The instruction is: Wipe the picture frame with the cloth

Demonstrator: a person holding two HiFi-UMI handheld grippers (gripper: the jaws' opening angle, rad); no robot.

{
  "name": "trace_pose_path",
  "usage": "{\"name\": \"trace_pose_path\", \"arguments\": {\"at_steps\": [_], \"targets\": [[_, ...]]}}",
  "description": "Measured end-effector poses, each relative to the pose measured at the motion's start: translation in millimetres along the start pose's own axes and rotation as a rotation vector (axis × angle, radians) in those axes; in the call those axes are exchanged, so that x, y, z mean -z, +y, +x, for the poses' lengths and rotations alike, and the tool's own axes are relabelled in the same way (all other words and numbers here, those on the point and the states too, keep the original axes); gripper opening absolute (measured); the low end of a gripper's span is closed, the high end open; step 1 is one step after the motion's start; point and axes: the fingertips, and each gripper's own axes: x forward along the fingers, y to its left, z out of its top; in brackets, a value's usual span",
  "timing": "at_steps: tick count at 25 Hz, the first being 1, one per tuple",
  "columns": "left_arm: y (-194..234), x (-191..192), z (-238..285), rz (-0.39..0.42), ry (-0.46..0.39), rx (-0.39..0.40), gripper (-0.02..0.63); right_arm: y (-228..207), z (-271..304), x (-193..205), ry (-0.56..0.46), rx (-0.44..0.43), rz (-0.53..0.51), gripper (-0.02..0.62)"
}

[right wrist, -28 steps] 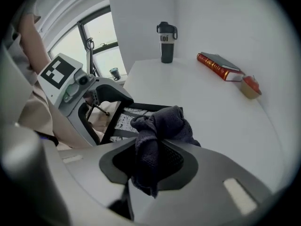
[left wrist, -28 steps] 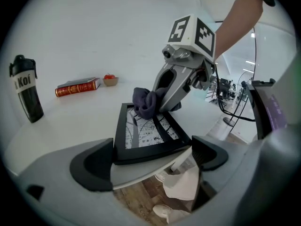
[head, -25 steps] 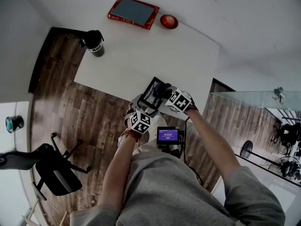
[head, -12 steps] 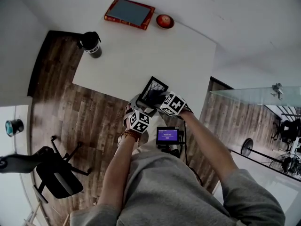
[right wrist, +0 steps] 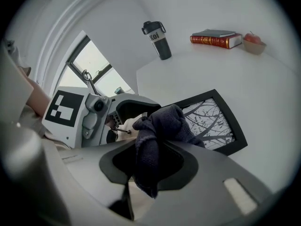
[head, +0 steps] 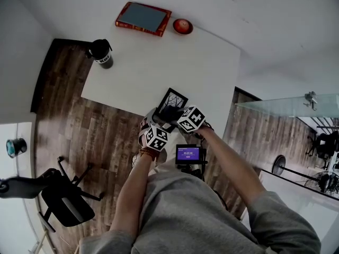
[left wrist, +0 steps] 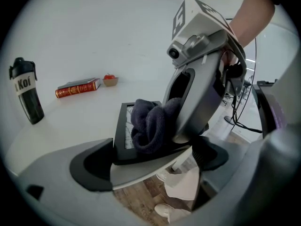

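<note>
A black picture frame (head: 174,100) with a branch print lies at the near edge of the white table (head: 153,62). My left gripper (head: 160,125) is shut on the frame's near edge (left wrist: 123,149), its jaws either side of it. My right gripper (head: 178,115) is shut on a dark bunched cloth (right wrist: 157,131). That cloth (left wrist: 149,124) is pressed onto the frame's glass (right wrist: 211,119) at its near part. The right gripper (left wrist: 202,79) rises over the frame in the left gripper view. In the right gripper view the left gripper (right wrist: 96,114) shows at the left.
At the table's far side lie a red book (head: 143,17) and a small bowl (head: 181,26) holding something red. A black bottle (head: 101,52) stands at the left edge. A black chair (head: 63,197) is on the wooden floor to the left. A small screen device (head: 189,153) hangs at the person's chest.
My right gripper with the cloth has slid across the frame toward the near left, closer to the left gripper. The left gripper keeps its hold on the frame.
</note>
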Motion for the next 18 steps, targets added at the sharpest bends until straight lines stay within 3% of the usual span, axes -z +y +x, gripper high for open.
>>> {"name": "trace_pose_path", "arguments": {"at_steps": [3,7,9,11,12,14,16,18], "targets": [[-0.5,-0.9,-1.1,0.003,-0.001,-0.002,0.517,5.0,-2.3,-0.5,-0.025,-0.047,0.043,0.103],[0.6,-1.6,-1.0,0.007,0.002,-0.003,0.517,23.3,-7.5,-4.4,-0.041,-0.182,0.045,0.103],[-1.5,-1.7,-1.1,0.007,0.006,-0.001,0.517,25.8,-21.1,-19.5,-0.122,-0.224,0.04,0.106],[-1.2,-1.9,-1.1,0.009,0.008,-0.002,0.517,14.0,-47.1,-52.8,-0.29,-0.214,0.066,0.11],[-0.5,-2.0,-0.9,0.01,0.007,-0.003,0.517,1.6,-62.6,-70.4,-0.373,-0.172,0.068,0.112],[0.6,-1.7,-0.3,0.013,0.007,-0.006,0.517,-33.9,-90.7,-96.8,-0.471,-0.006,0.023,0.112],[0.9,-1.6,0.1,0.013,0.007,-0.007,0.517,-73.2,-110.5,-109.5,-0.466,0.221,-0.076,0.112],[0.8,-1.6,0.4,0.013,0.007,-0.007,0.517,-105.7,-116.8,-109.5,-0.384,0.409,-0.172,0.112]]}}
